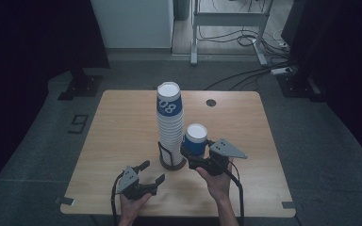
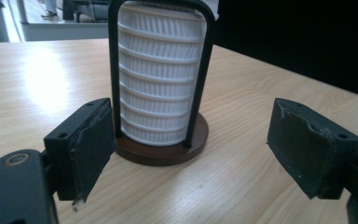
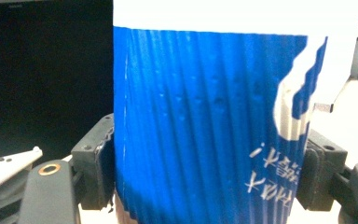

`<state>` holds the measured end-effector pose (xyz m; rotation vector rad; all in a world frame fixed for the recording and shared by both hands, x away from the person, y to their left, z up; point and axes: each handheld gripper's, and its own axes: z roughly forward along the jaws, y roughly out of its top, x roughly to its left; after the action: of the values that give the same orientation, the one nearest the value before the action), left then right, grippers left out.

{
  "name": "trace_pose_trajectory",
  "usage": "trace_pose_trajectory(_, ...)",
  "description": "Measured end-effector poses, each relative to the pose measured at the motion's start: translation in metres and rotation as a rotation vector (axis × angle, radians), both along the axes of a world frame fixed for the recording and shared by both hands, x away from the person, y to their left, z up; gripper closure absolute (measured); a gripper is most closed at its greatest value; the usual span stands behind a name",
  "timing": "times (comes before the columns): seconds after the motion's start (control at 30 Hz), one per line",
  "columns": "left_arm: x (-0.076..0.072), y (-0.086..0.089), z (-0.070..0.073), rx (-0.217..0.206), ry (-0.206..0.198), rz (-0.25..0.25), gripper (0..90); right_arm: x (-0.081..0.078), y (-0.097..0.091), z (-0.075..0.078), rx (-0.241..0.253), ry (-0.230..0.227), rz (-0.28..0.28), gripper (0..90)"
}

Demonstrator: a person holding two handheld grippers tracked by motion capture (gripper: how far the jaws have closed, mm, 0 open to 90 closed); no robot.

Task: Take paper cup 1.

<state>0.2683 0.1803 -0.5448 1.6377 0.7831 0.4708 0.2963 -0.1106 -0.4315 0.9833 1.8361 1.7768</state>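
A tall stack of ribbed paper cups stands in a black wire holder on a round brown base at the table's middle; its top cup is blue with white print. Just to the right of the stack, my right gripper is shut on a single blue cup and holds it upright. The right gripper view has this blue cup between the pads of my right gripper. My left gripper stands open near the front edge, facing the holder. Its jaws are wide apart, short of the white cup stack.
The wooden table has a small round cable hole at the back right. Bare wood lies left and right of the stack. Beyond the table are a dark floor, cables and a metal frame.
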Motion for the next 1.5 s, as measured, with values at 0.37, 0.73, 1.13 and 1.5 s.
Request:
trace_pose_trajectory(0.37,-0.004,-0.002,0.001,0.005,-0.02,-0.036,21.8,-0.006,0.008,-0.024,-0.004,0.02,0.001,22.6)
trace_pose_trajectory(0.73,-0.006,-0.01,0.001,0.044,-0.032,-0.057,26.7,-0.014,0.009,-0.046,0.023,0.052,0.007,22.6)
trace_pose_trajectory(1.13,-0.007,-0.015,0.003,0.036,-0.043,-0.073,27.5,-0.021,0.013,-0.062,0.051,0.082,0.037,22.6)
trace_pose_trajectory(1.5,-0.008,-0.021,0.003,0.024,-0.061,-0.096,31.6,-0.026,0.017,-0.075,0.109,0.128,0.05,22.6)
